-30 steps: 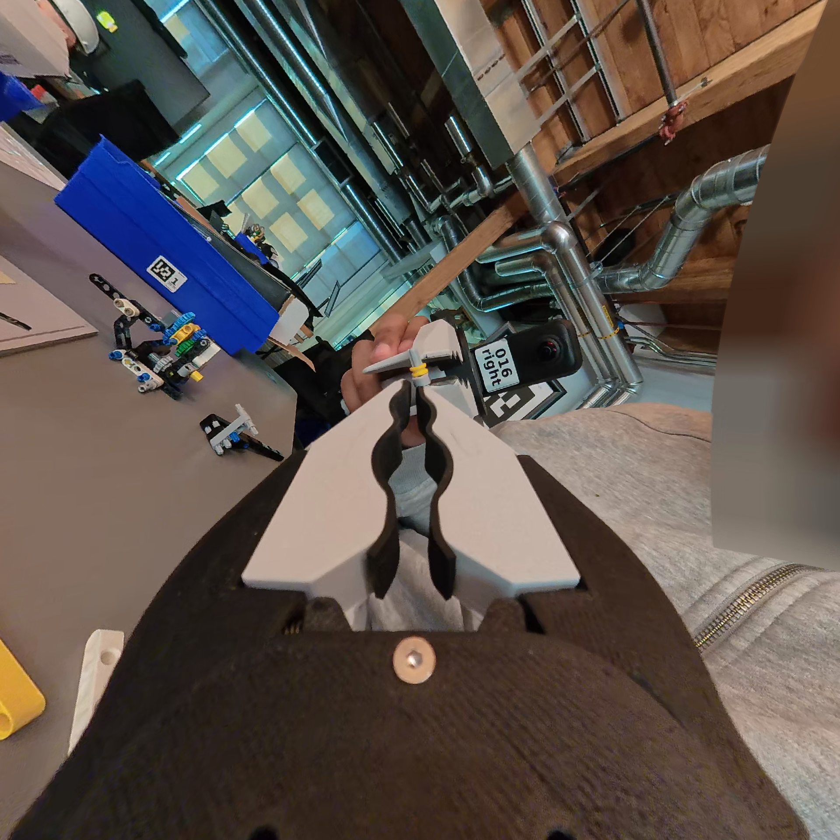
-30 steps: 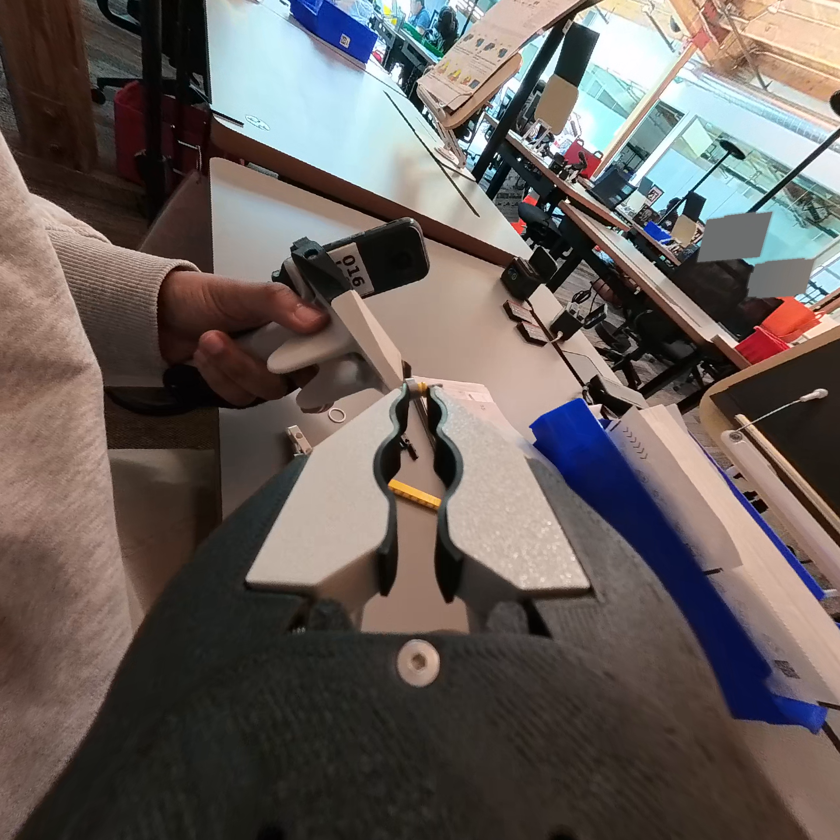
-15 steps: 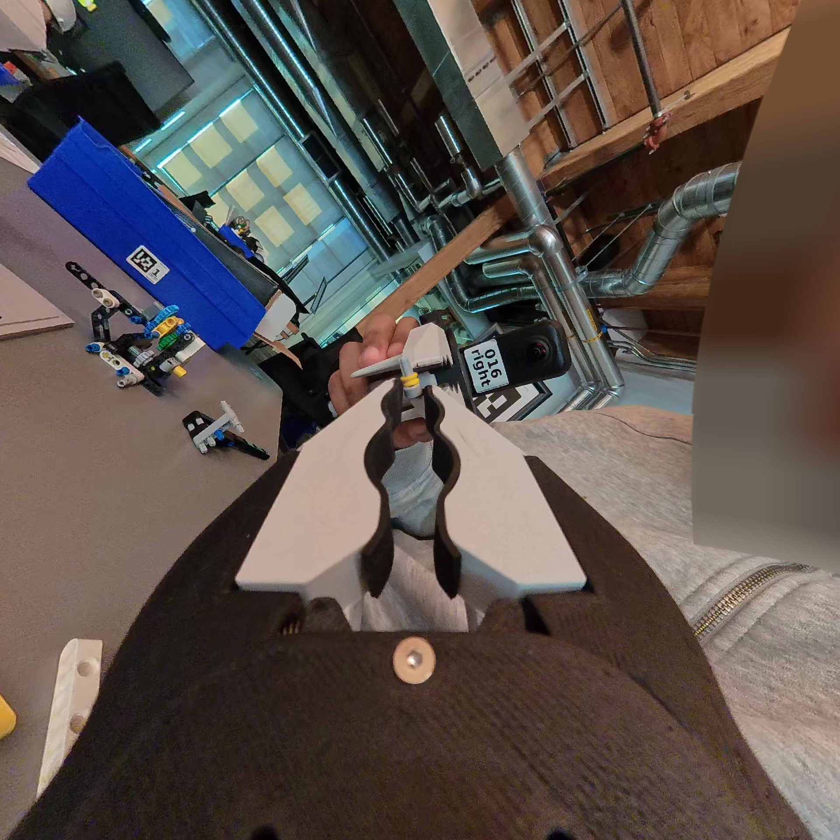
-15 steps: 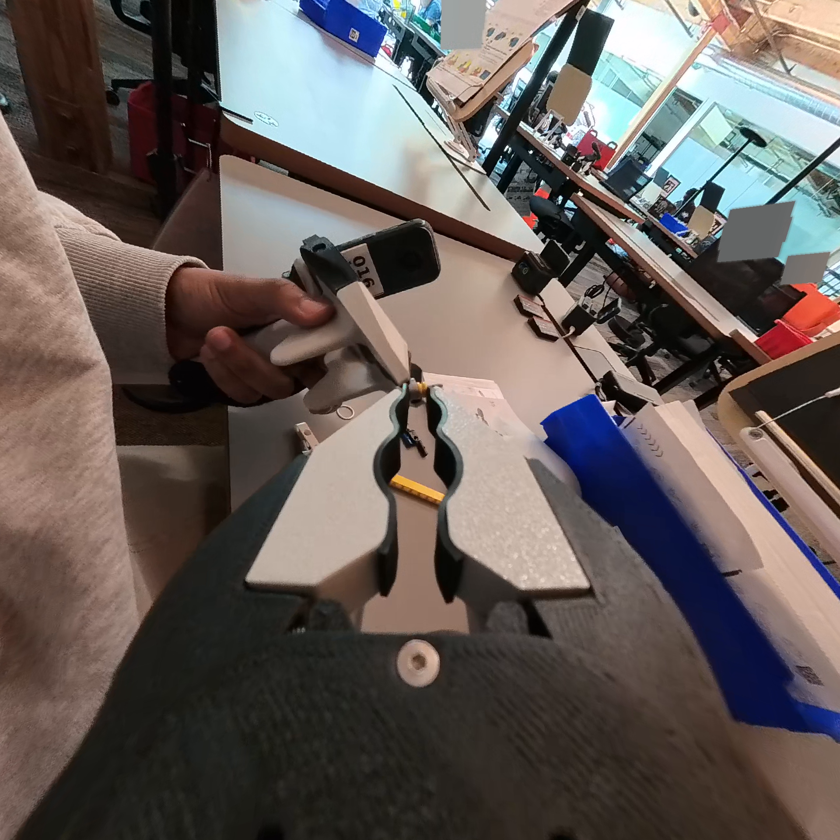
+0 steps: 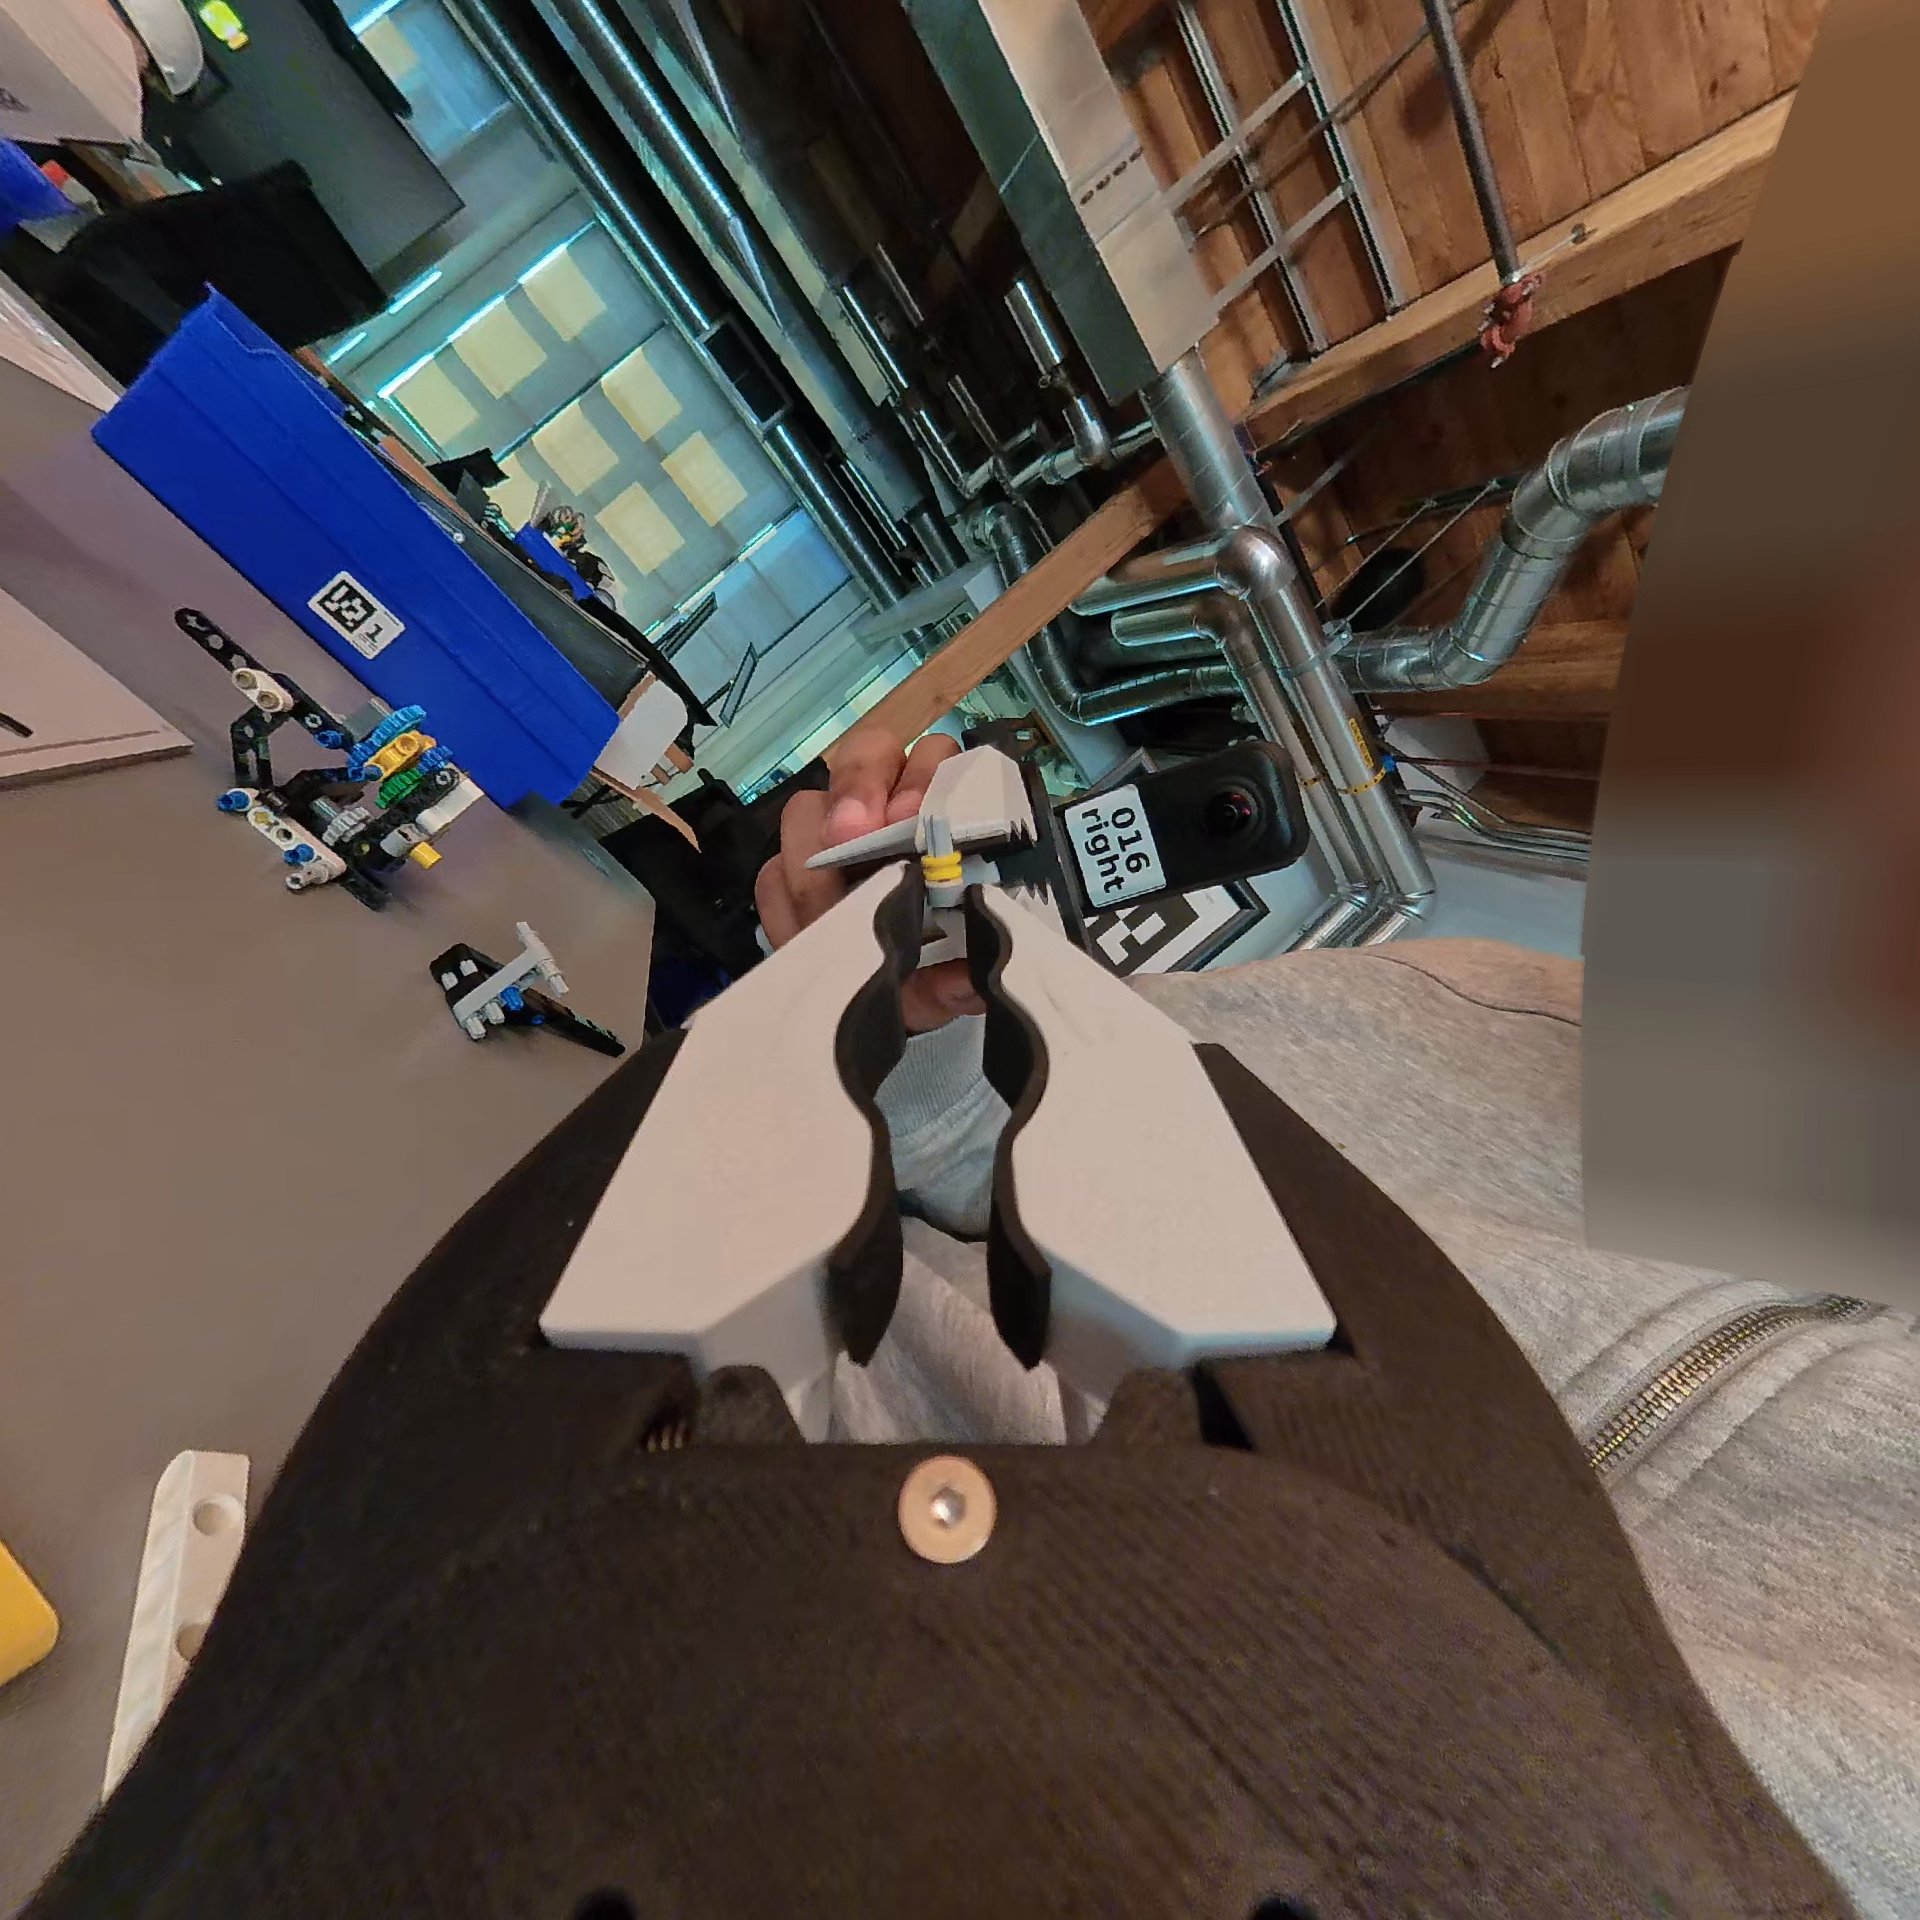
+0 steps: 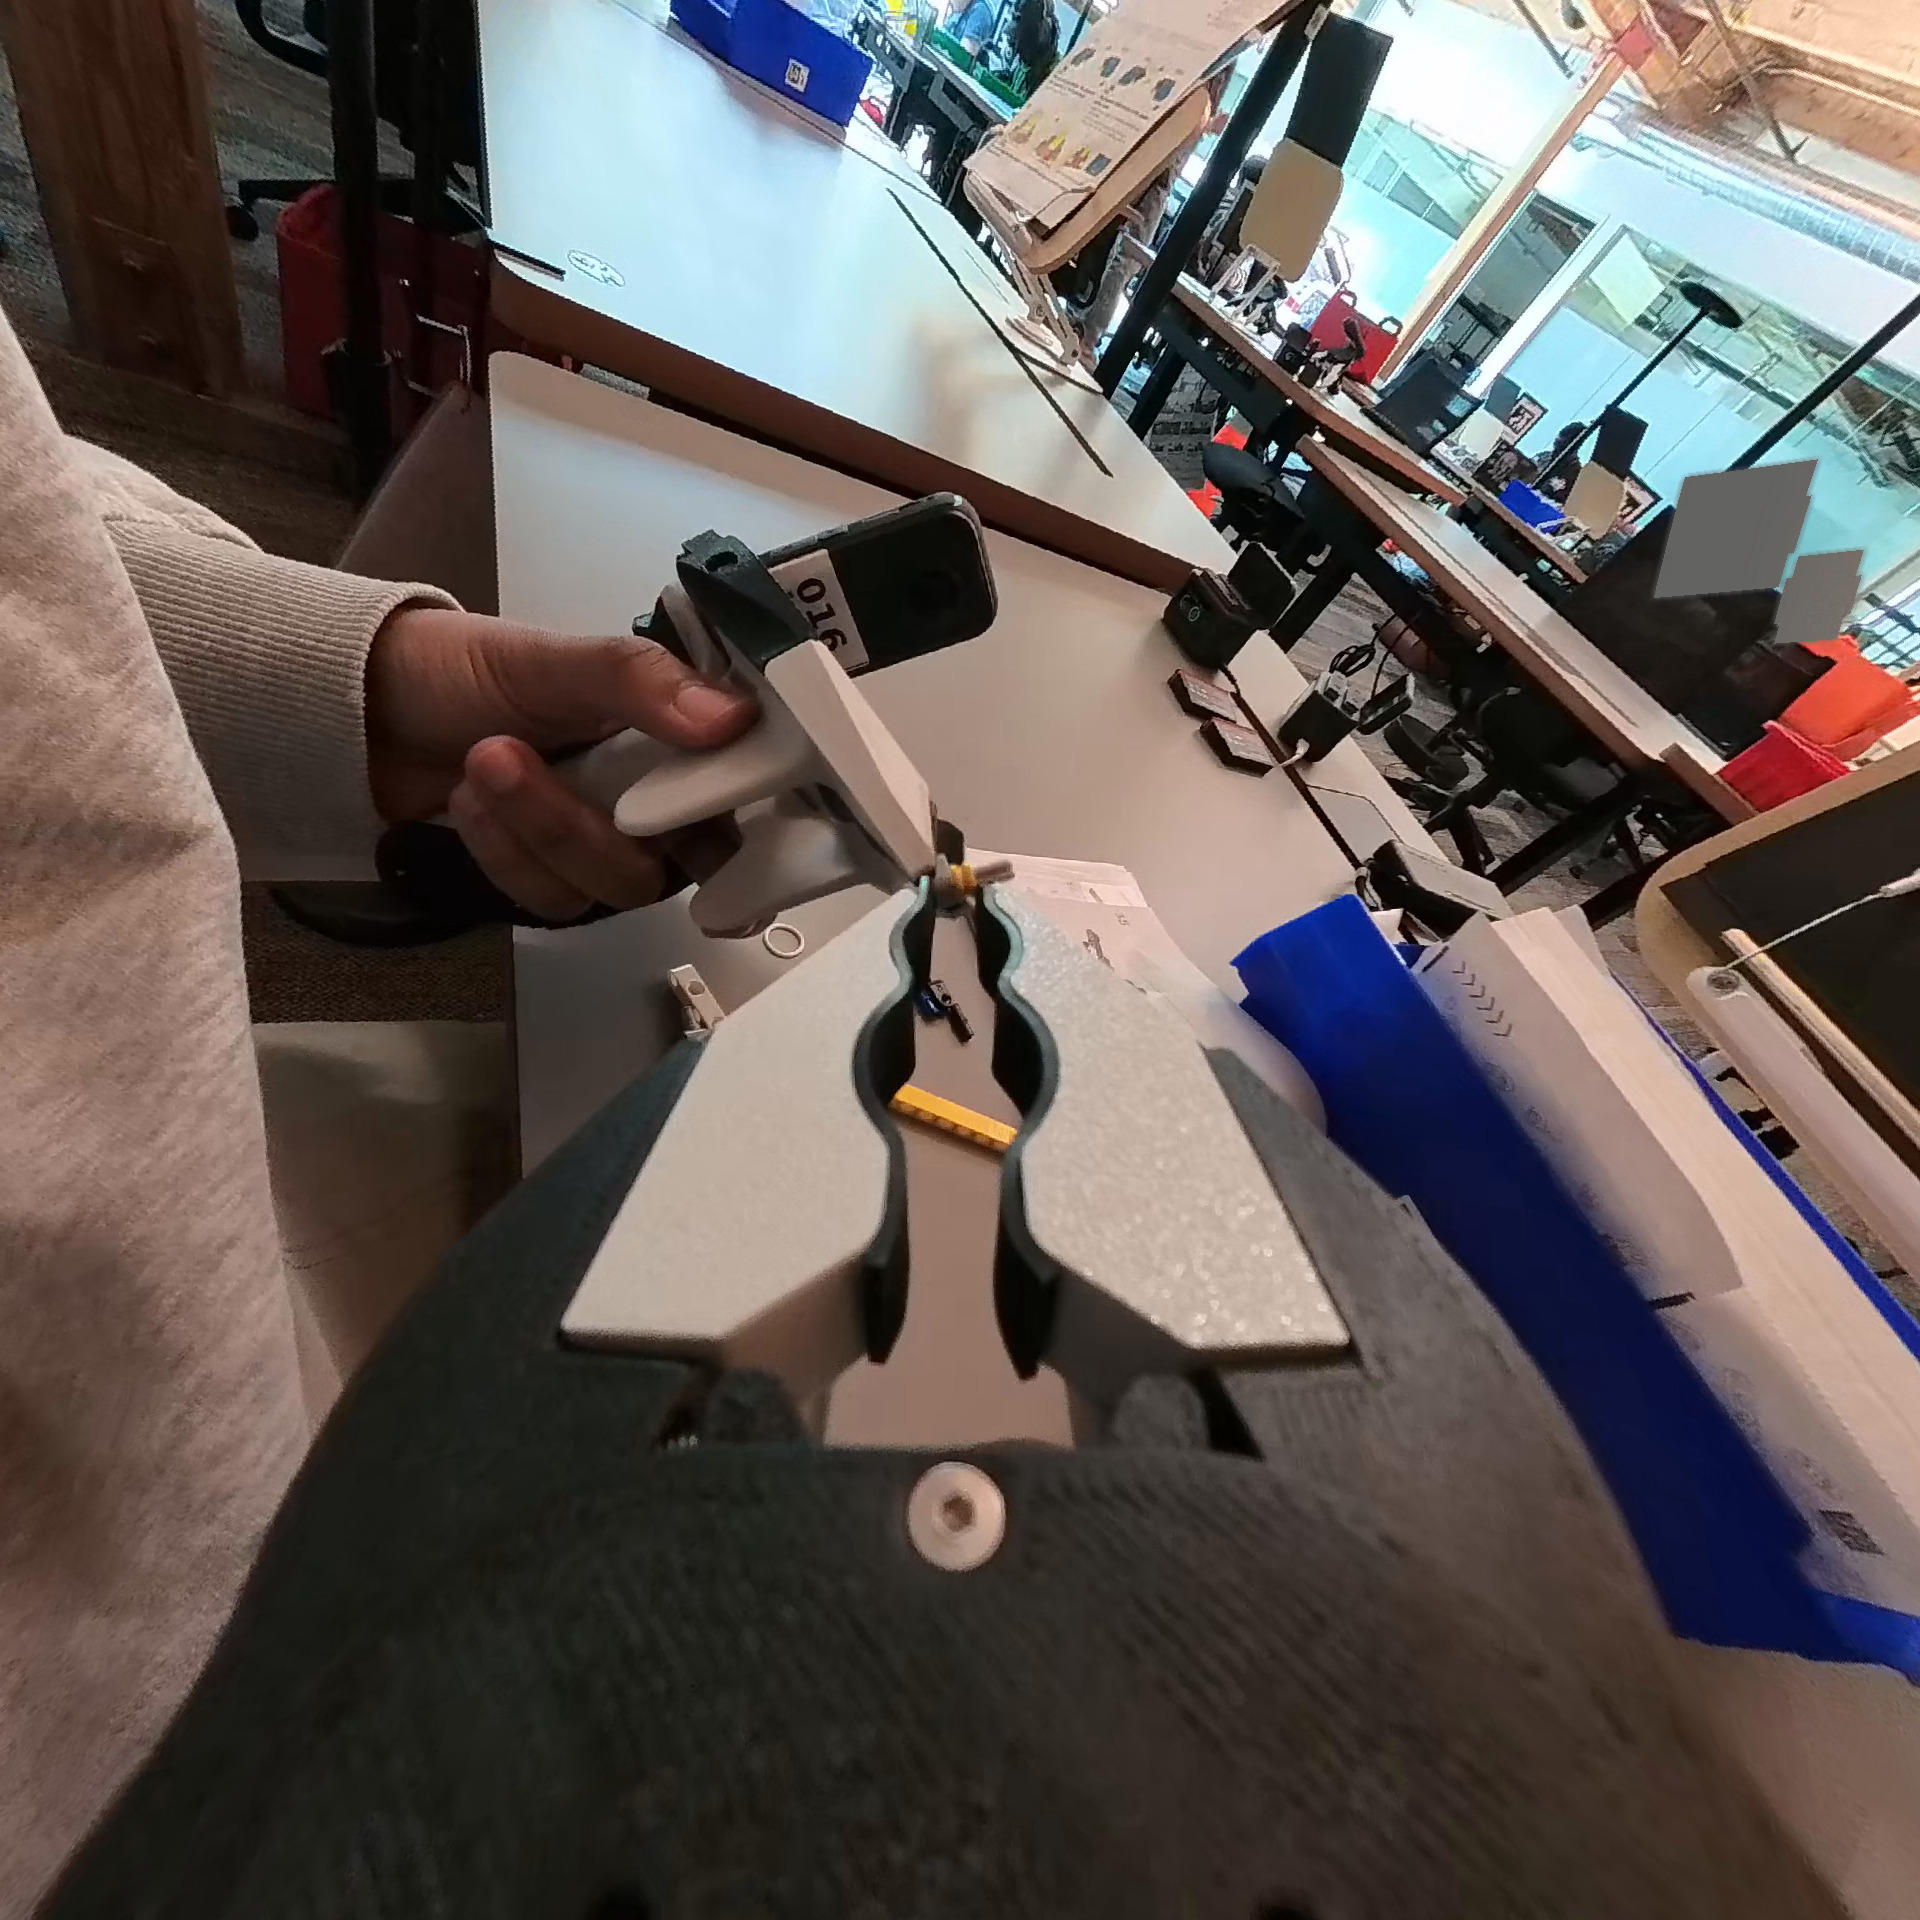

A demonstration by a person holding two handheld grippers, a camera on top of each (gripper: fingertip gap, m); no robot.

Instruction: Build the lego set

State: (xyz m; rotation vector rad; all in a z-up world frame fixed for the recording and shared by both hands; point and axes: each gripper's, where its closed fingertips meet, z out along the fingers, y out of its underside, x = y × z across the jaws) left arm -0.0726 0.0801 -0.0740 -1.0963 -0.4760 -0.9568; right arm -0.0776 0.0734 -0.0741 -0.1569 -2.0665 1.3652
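Observation:
Both grippers meet tip to tip in the air, in front of the person's grey sweater. My left gripper [image 5: 940,902] is shut on a small grey axle piece with a yellow bush [image 5: 940,865]. My right gripper [image 6: 951,902] is closed to a narrow gap on the same piece [image 6: 961,876]. The right gripper also shows in the left wrist view [image 5: 971,805], held by a hand. The left gripper also shows in the right wrist view [image 6: 852,748]. A partly built lego assembly [image 5: 348,795] with blue, yellow and green gears stands on the grey table [image 5: 187,1091].
A blue bin [image 5: 343,566] stands behind the assembly, and a small black-and-grey sub-assembly [image 5: 509,987] lies nearer. A white beam [image 5: 171,1579] lies at the near left. In the right wrist view a yellow beam [image 6: 954,1120], a small black part [image 6: 943,1006], paper sheets [image 6: 1081,914] and a blue bin [image 6: 1455,1195] lie below. My two grippers' fingertips are within a few centimetres of each other. From either gripper's tips it is about 25 cm to the partly built lego assembly [image 5: 348,795].
The two grippers stay tip to tip on the small piece. Both views have shifted slightly, and the yellow bush now shows more clearly at the right gripper's tips.

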